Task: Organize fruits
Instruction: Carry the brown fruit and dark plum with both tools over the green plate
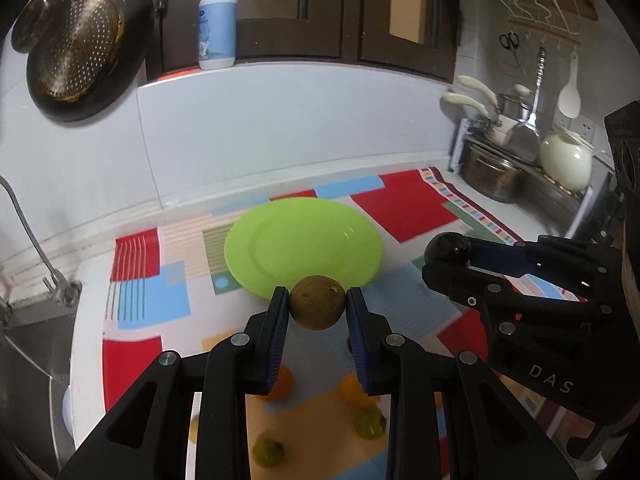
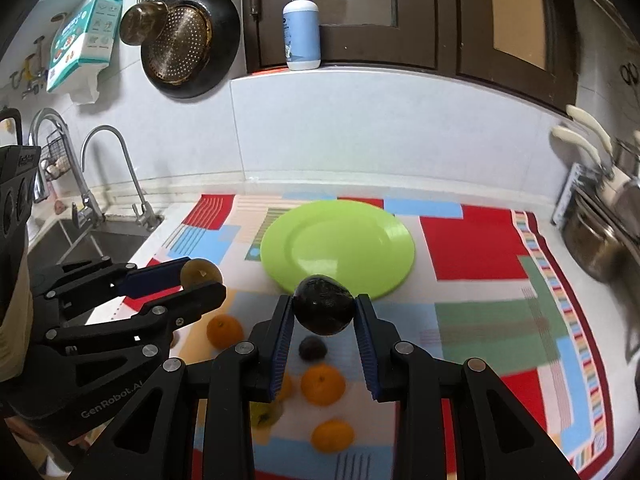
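Observation:
My left gripper (image 1: 318, 306) is shut on a round brown-green fruit (image 1: 317, 302) and holds it above the mat, just short of the near rim of the green plate (image 1: 280, 236). My right gripper (image 2: 323, 310) is shut on a dark avocado (image 2: 323, 310), also held above the near rim of the green plate (image 2: 360, 240). Each gripper shows in the other's view: the right one with the avocado (image 1: 448, 249), the left one with its fruit (image 2: 200, 273). Several oranges (image 2: 322, 384) and small green fruits (image 1: 269, 451) lie on the mat below.
A colourful patterned mat (image 2: 480, 240) covers the counter. A sink with taps (image 2: 96, 208) is at the left. Pots and a kettle (image 1: 566, 158) stand at the right. A soap bottle (image 2: 301, 28) stands on the ledge behind, and pans (image 2: 188, 40) hang on the wall.

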Demonstrator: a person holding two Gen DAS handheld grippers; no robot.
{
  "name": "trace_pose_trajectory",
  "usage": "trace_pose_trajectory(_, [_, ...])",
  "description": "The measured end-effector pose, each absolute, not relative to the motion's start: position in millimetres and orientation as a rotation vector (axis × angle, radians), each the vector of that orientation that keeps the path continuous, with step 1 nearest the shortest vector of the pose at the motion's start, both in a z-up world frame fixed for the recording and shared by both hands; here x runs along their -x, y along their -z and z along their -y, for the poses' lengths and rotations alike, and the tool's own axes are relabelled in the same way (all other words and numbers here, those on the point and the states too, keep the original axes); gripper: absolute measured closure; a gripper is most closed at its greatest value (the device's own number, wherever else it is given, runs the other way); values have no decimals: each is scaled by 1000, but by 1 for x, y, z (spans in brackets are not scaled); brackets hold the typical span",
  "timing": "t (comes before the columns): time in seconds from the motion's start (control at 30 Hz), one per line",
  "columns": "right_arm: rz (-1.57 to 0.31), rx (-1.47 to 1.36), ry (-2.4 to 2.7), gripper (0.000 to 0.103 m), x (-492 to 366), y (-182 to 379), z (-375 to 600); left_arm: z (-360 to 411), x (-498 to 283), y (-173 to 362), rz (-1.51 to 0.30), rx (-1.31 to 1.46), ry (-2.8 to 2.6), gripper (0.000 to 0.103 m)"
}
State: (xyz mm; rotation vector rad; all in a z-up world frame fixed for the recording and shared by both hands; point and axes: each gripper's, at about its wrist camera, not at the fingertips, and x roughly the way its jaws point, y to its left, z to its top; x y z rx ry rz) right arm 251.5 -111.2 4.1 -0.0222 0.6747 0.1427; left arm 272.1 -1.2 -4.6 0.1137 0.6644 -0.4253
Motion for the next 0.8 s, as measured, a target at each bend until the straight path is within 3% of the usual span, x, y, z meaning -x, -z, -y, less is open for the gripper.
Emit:
trace_pose_trajectory(0.4, [-704,32,-207,71,-310,5,126,17,-322,11,-700,-136,407,74])
trace_pose_trajectory(0.8, [-809,17,-245,71,-372,44,131,24,-384,49,-817,-153,403,74])
